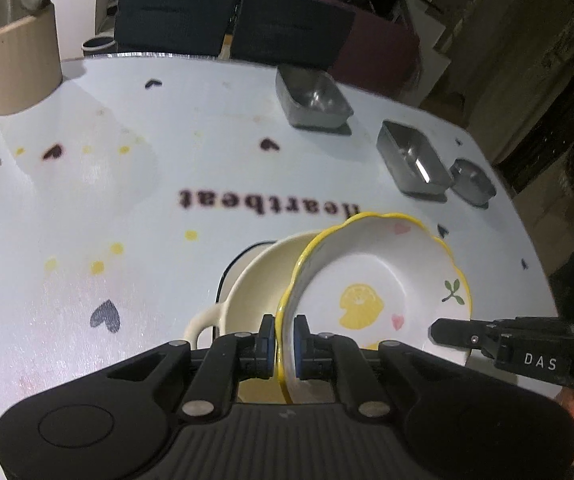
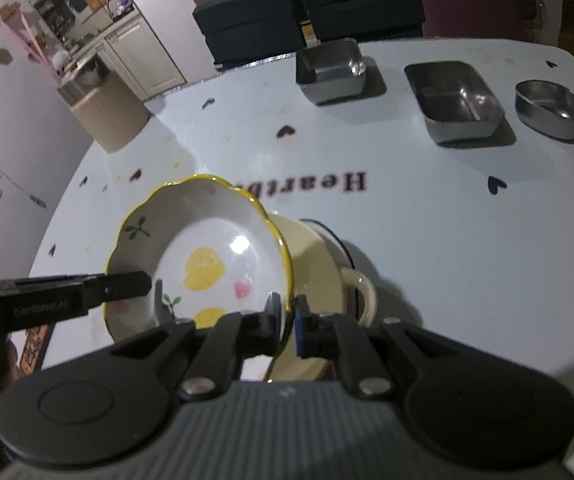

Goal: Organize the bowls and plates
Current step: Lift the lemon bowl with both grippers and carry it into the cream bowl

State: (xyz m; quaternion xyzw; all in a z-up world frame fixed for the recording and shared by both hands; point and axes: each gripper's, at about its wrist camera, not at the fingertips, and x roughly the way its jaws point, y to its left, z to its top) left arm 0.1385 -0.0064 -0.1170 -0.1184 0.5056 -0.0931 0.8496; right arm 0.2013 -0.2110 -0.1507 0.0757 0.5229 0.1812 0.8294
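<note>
In the left wrist view, the left gripper (image 1: 285,340) is pressed together on the near rim of the lemon plate (image 1: 379,292), a white plate with a wavy yellow edge. One blue pad sits on the inside of the rim and the other on the outside, so the thin rim is pinched between them. The plate is tilted and stands over the cream bowl (image 1: 255,280), which has a small handle and rests on the white table (image 1: 127,200). I judge the plate is held by its edge because the edge is the only thin part that the pads can take. At the right side the right gripper (image 1: 437,332) reaches the opposite rim.

In the right wrist view, the right gripper (image 2: 283,318) also pinches the rim of the lemon plate (image 2: 215,248), with its pads closed on it. The left gripper (image 2: 147,282) comes in from the left and meets the far edge of the plate. With two holds on opposite sides, I think the plate is kept steady while it goes onto the cream bowl (image 2: 319,264) below it. Three metal containers (image 2: 455,100) stand in a row at the far side of the table (image 2: 447,240), well apart from the plate. They seem not yet sorted.
</note>
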